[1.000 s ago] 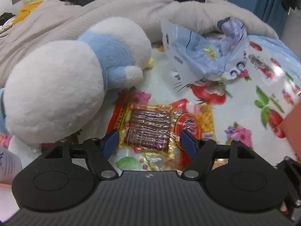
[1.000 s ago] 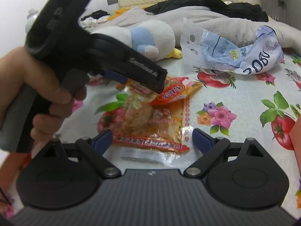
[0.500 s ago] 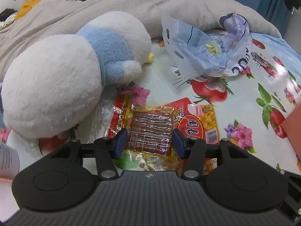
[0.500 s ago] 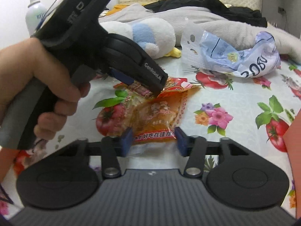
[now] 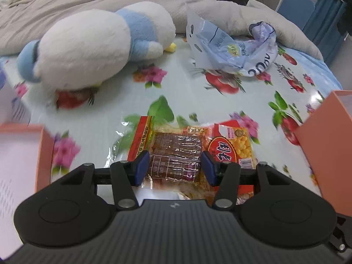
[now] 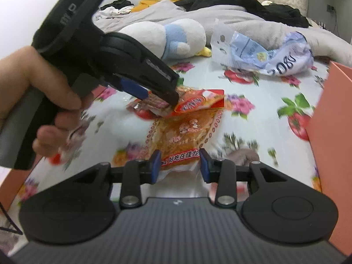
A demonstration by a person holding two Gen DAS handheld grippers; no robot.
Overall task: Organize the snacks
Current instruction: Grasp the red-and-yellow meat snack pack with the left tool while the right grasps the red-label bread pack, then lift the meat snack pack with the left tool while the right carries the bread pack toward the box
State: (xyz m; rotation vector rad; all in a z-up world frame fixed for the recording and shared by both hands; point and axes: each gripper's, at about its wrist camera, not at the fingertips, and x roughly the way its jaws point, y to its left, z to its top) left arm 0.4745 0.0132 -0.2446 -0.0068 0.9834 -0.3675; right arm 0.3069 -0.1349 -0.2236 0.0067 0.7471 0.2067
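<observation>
My left gripper [image 5: 175, 165] is shut on a clear packet of brown snack strips [image 5: 176, 149], pads pressing both its sides. A red packet with yellow corn [image 5: 233, 149] lies against the outside of the right finger. In the right wrist view the left gripper [image 6: 158, 98], held by a person's hand [image 6: 33, 77], carries these packets just above the sheet. Below them hangs an orange snack packet [image 6: 184, 132]. My right gripper [image 6: 179, 165] has its jaws closing on it, and the pads pinch its near edge.
A white and blue plush toy [image 5: 99, 44] lies at the back left beside a crumpled pale blue plastic bag [image 5: 231, 50]. Pink boxes stand at the right [image 5: 325, 143] and the left [image 5: 22, 154]. A grey blanket [image 5: 220, 11] lies behind the flowered sheet [image 5: 198, 101].
Both grippers narrowed onto their packets and pulled back from the plush toy, lifting the packets. Pink boxes have come into view at the sides.
</observation>
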